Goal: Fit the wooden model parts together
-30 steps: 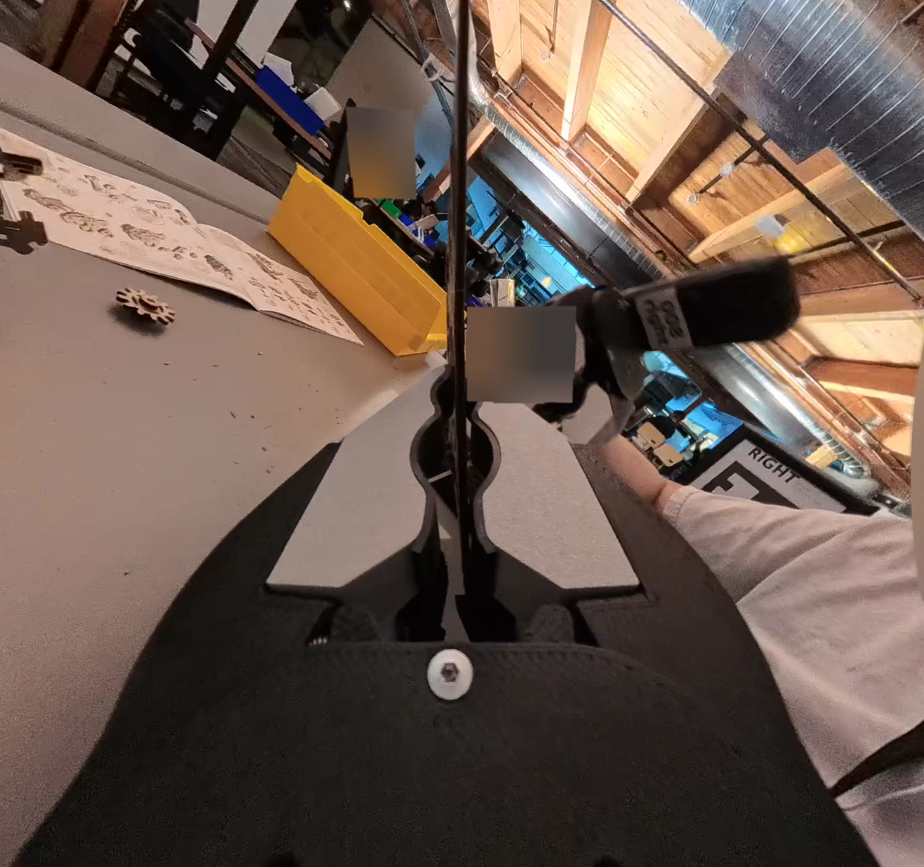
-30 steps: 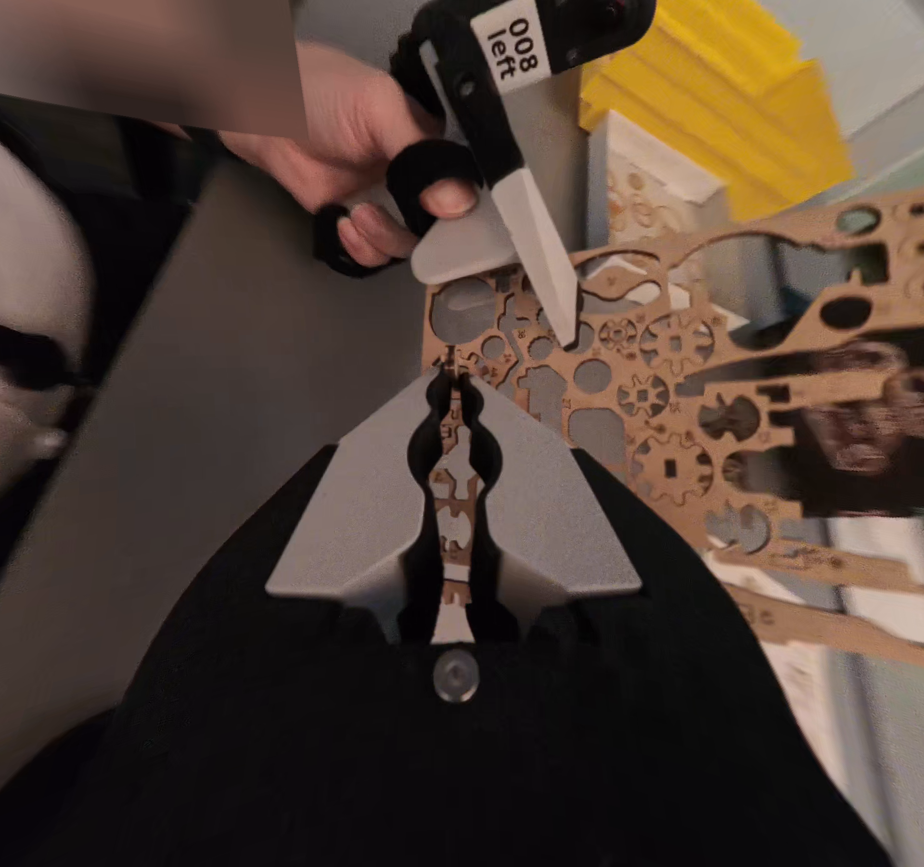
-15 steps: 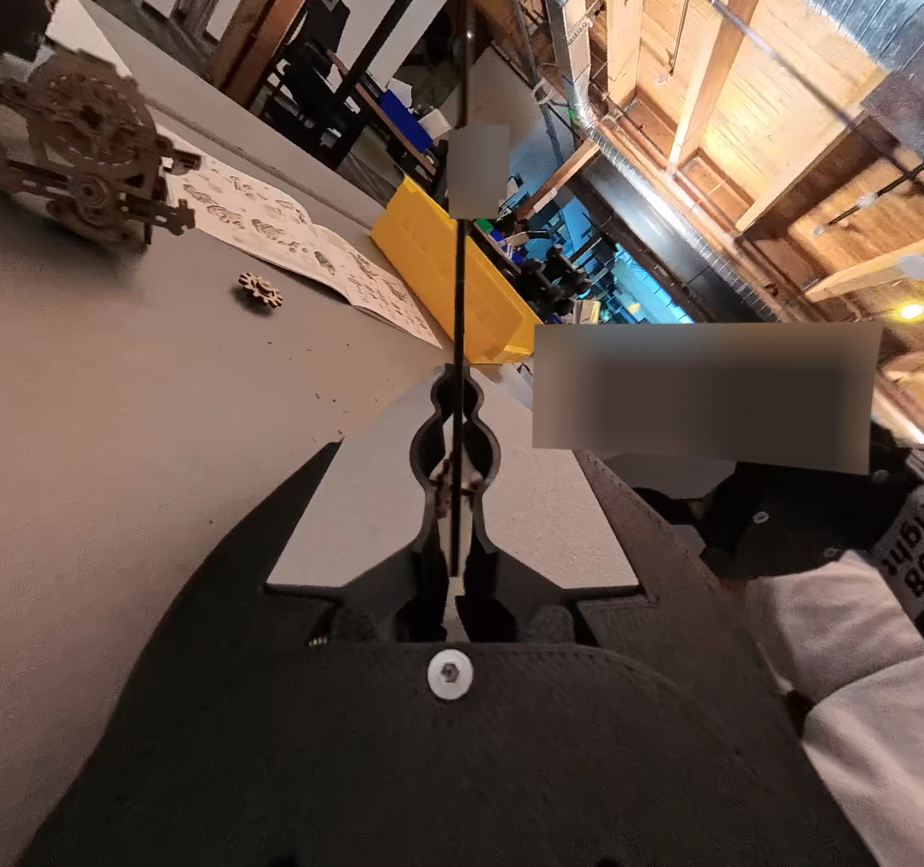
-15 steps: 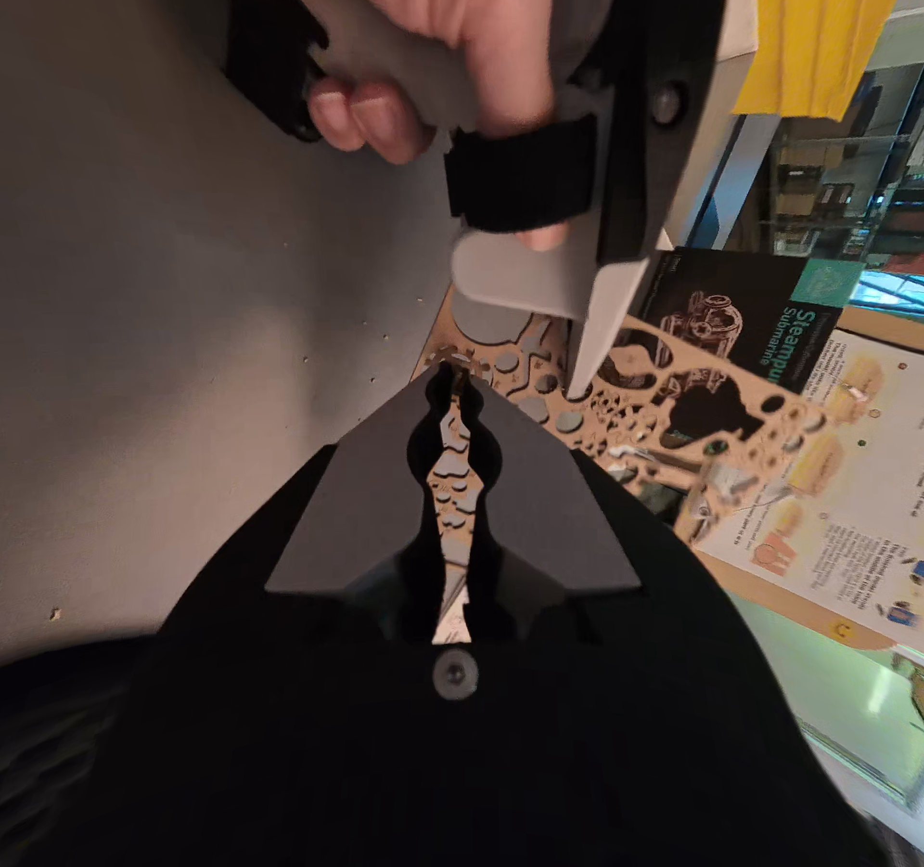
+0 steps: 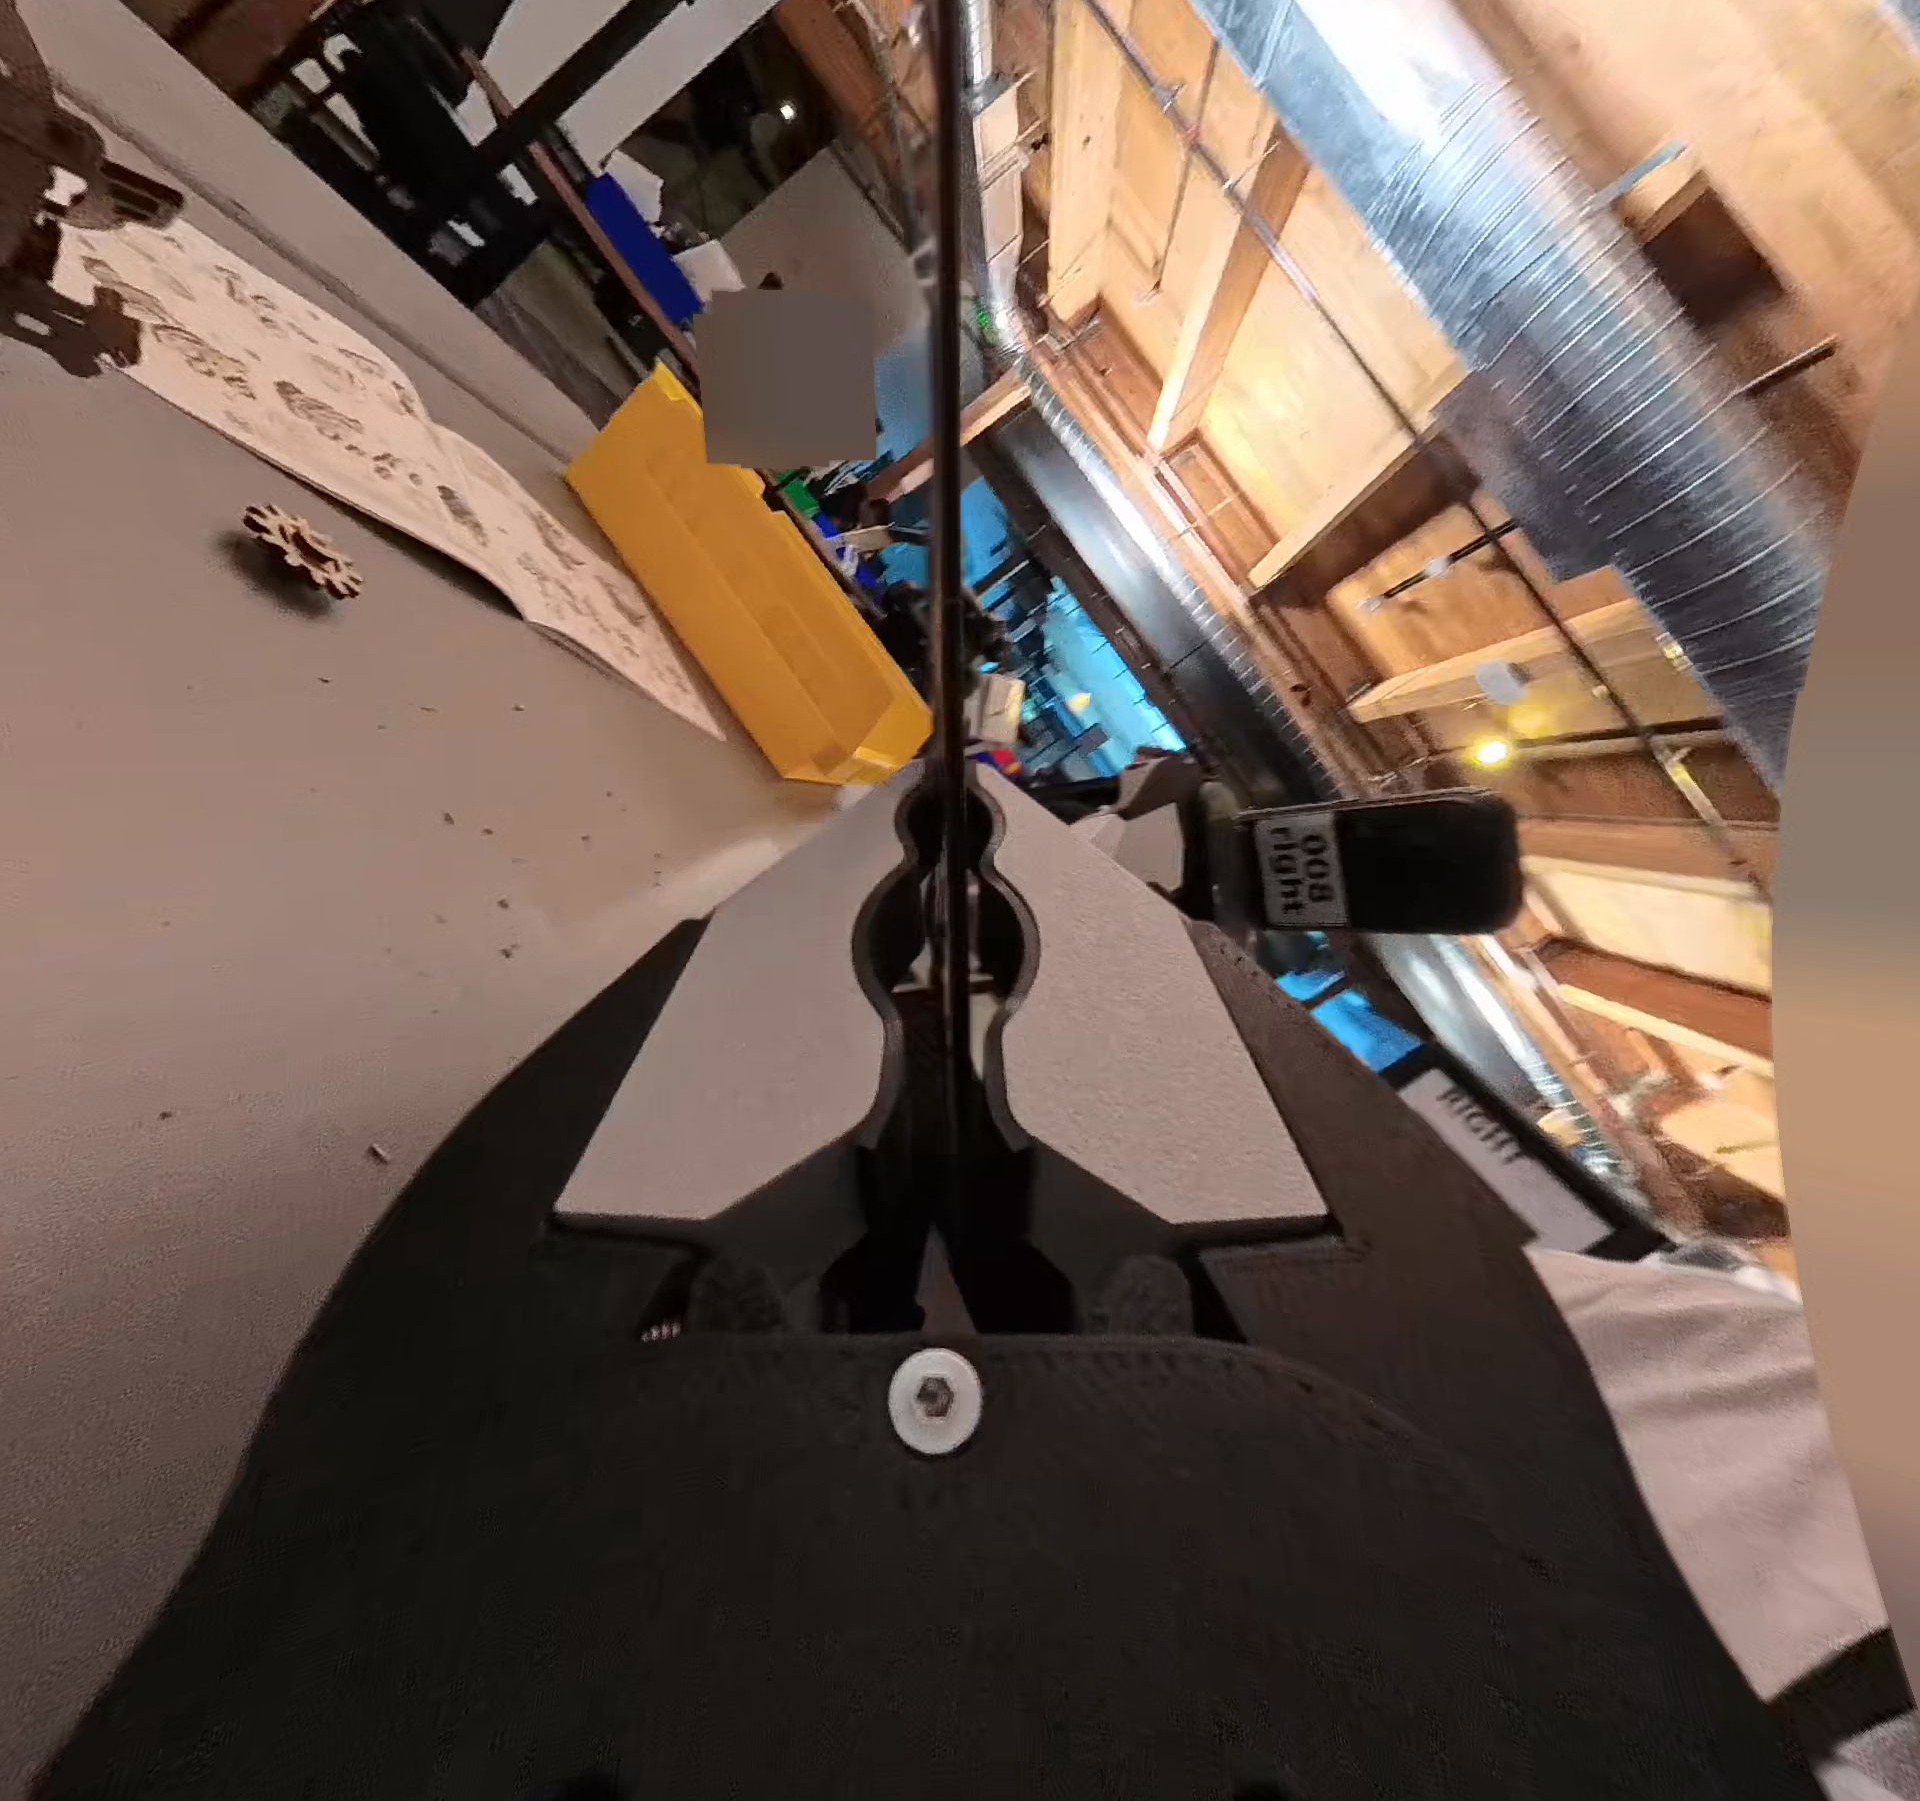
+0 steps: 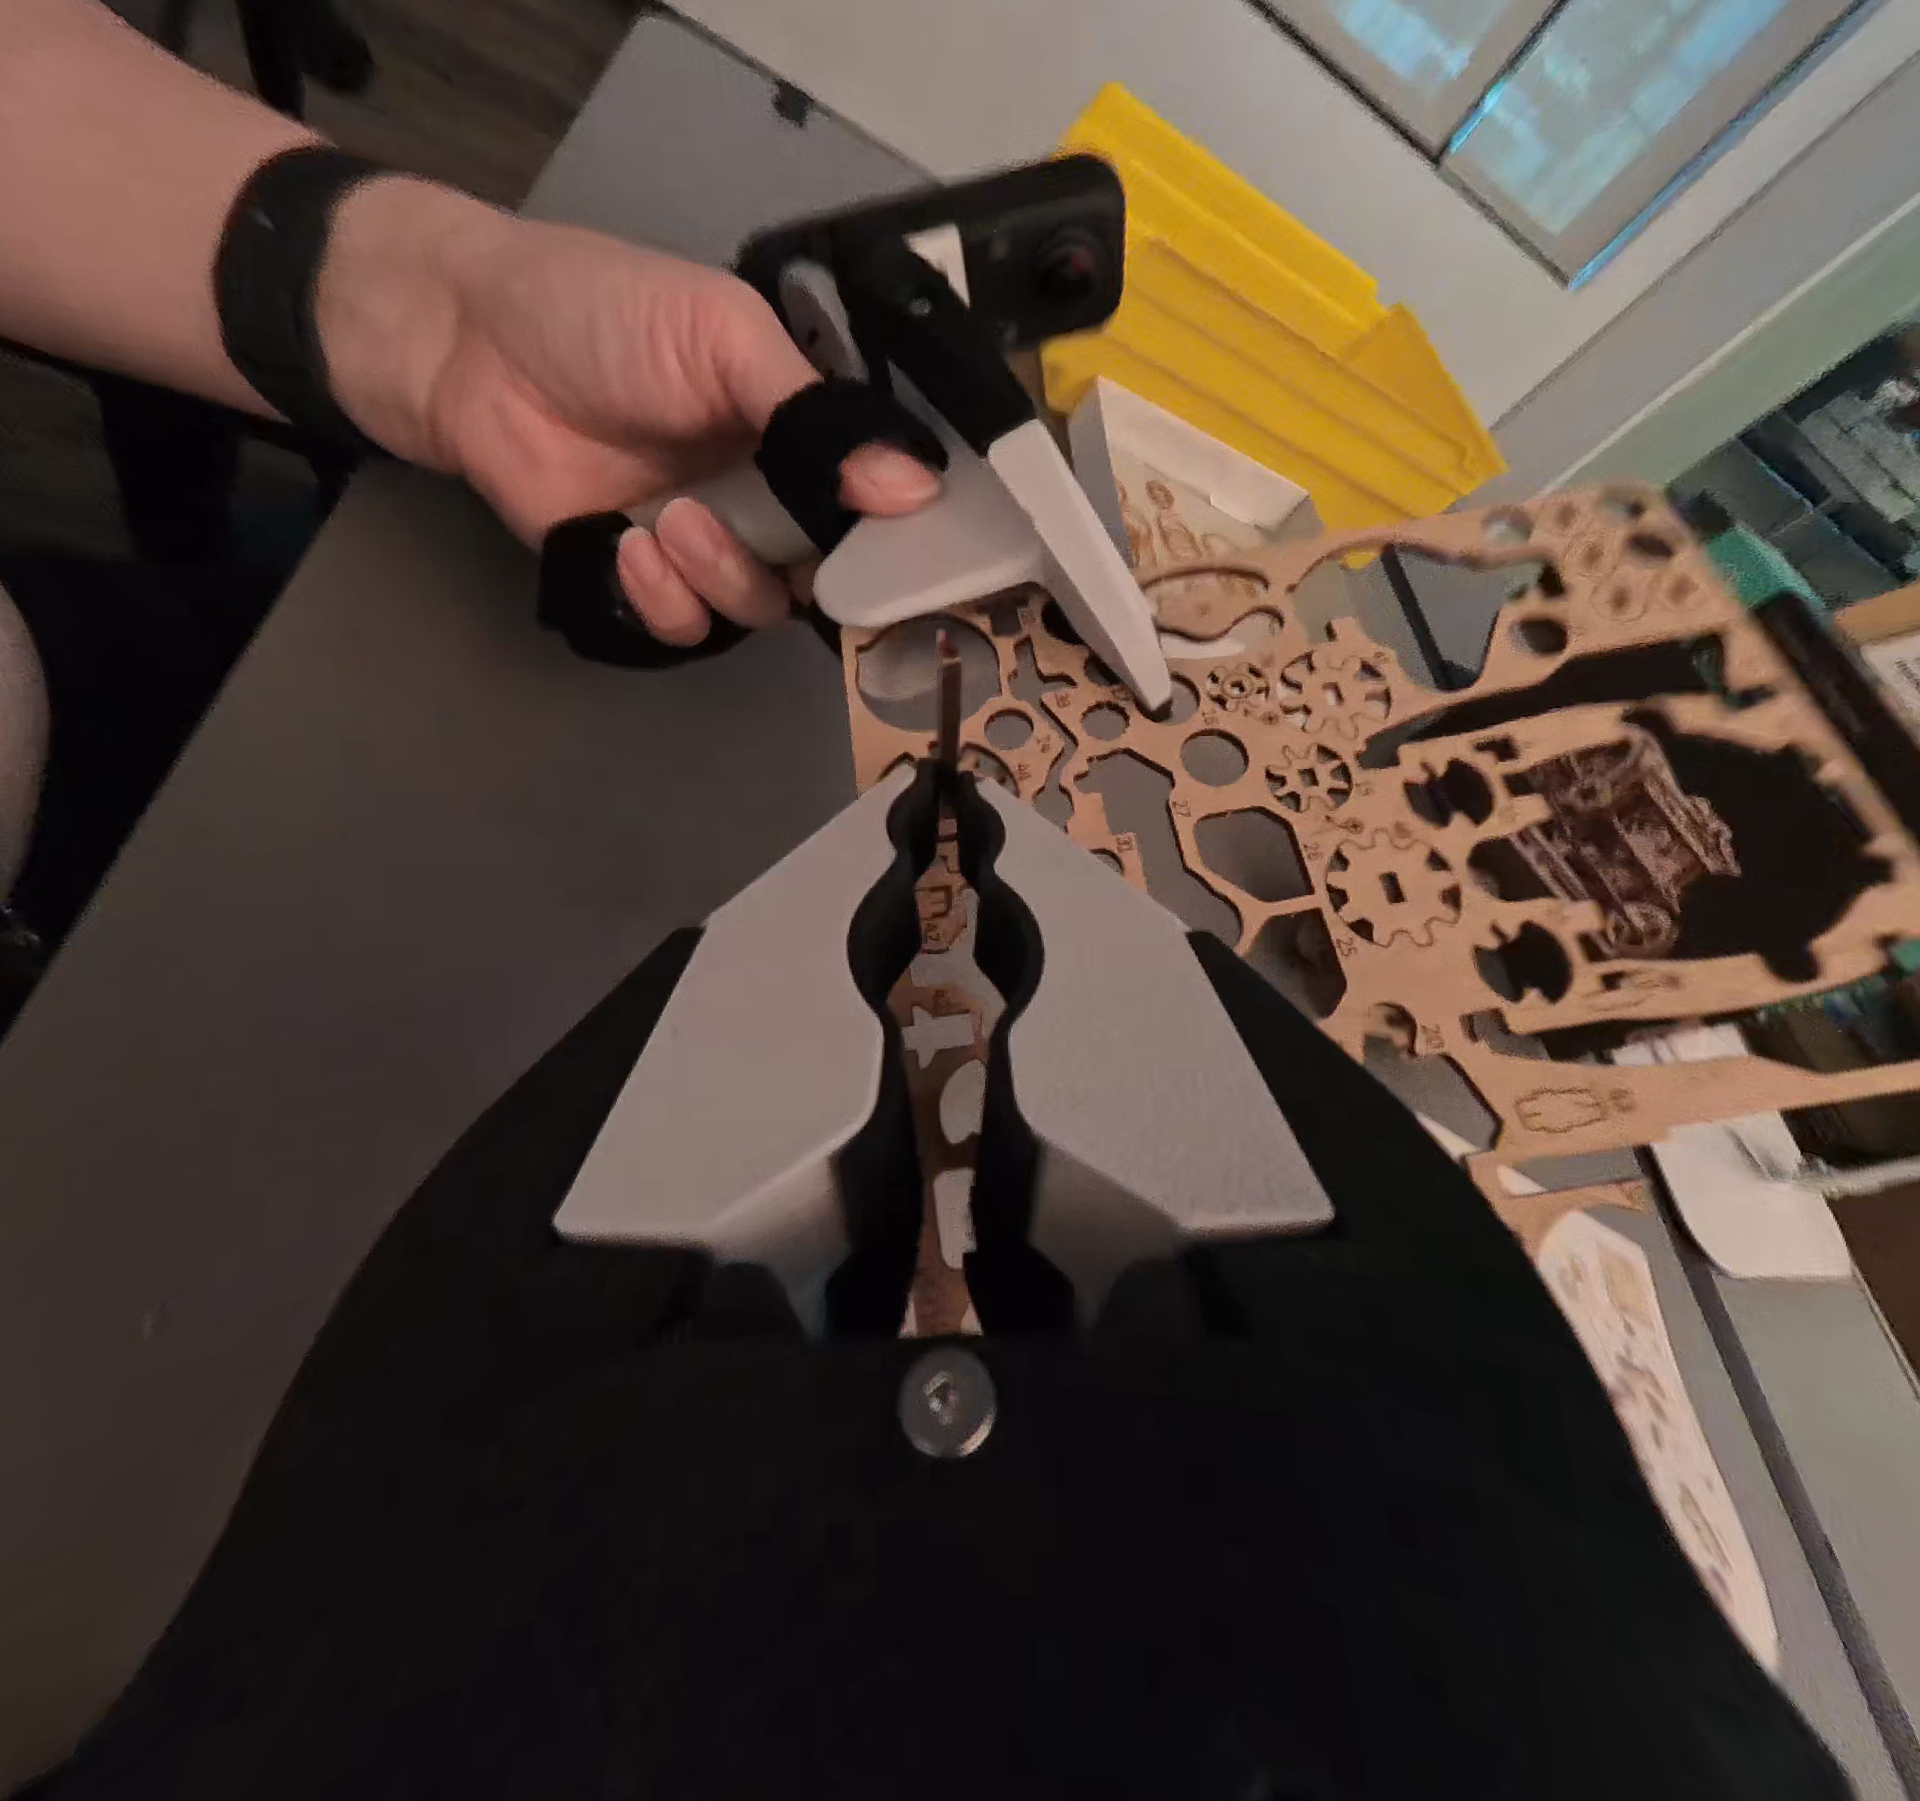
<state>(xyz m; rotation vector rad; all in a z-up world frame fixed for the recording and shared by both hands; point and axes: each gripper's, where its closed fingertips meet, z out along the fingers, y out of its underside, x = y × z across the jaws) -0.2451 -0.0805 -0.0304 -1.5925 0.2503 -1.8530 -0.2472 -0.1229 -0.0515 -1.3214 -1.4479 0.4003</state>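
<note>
My left gripper point(image 5: 948, 795) is shut on a laser-cut wooden parts sheet point(image 5: 943, 297), which shows edge-on as a thin dark line running up the left wrist view. In the right wrist view the sheet point(image 6: 1714, 1086) is flat-on, with gears and cut-outs, held above the table by the left gripper point(image 6: 1153, 697) in a hand. My right gripper point(image 6: 940, 780) is shut on a small thin wooden part point(image 6: 945, 702) that sticks out past its tips, just left of the sheet's corner. The part-built dark wooden model point(image 6: 1621, 837) shows through a cut-out.
A grey table point(image 5: 260, 920) carries an open instruction booklet point(image 5: 364, 442), a loose small wooden gear point(image 5: 299, 562) and a yellow bin point(image 5: 748, 588), also in the right wrist view point(image 6: 1278, 349). The right gripper's camera housing point(image 5: 1371, 868) sits to the right of my left gripper. Left tips to right tips: about 5 cm.
The right gripper pulled back from the left hand and tilted up, so the whole sheet shows again. The left view swung; the model slid off its left edge.
</note>
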